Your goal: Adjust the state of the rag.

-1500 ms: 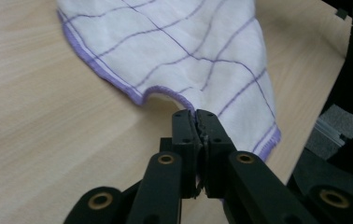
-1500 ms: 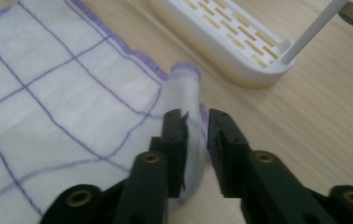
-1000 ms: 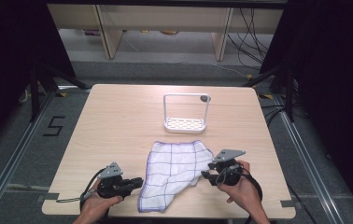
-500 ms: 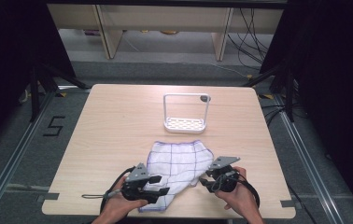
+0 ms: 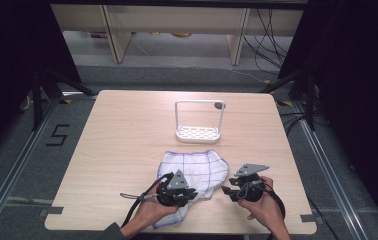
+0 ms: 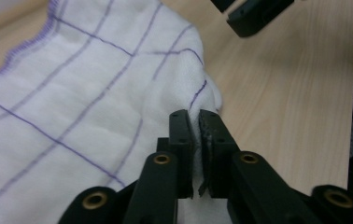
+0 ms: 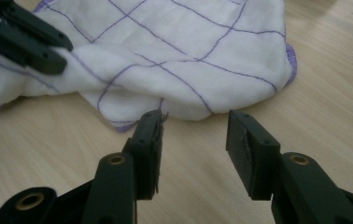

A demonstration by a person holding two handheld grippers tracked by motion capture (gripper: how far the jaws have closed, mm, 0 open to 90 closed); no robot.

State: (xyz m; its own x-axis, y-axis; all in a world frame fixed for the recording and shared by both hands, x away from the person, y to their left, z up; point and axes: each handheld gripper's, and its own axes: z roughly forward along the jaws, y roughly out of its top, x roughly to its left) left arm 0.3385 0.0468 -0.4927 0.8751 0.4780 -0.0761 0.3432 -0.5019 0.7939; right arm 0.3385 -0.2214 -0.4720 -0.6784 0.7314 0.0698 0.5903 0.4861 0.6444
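A white cloth (image 5: 197, 167) with purple grid lines and a purple hem lies rumpled on the near middle of the wooden table (image 5: 122, 145). My left gripper (image 5: 193, 194) sits on the cloth's near part. In the left gripper view my left gripper (image 6: 195, 123) has just closed and is shut on a raised fold of the cloth (image 6: 72, 93). My right gripper (image 5: 227, 191) stands open just right of the cloth. In the right gripper view my right gripper (image 7: 195, 133) holds nothing, and the cloth's edge (image 7: 188, 46) lies just beyond its tips.
A white wire rack (image 5: 198, 122) with a perforated base stands upright behind the cloth, near the table's middle. Bare wood lies to the left and right of it. The table's front edge runs just under both hands.
My left gripper moved right, from beside the cloth's left edge onto its near part, and closed on a fold. The cloth's near end has bunched up. The right hand has hardly moved.
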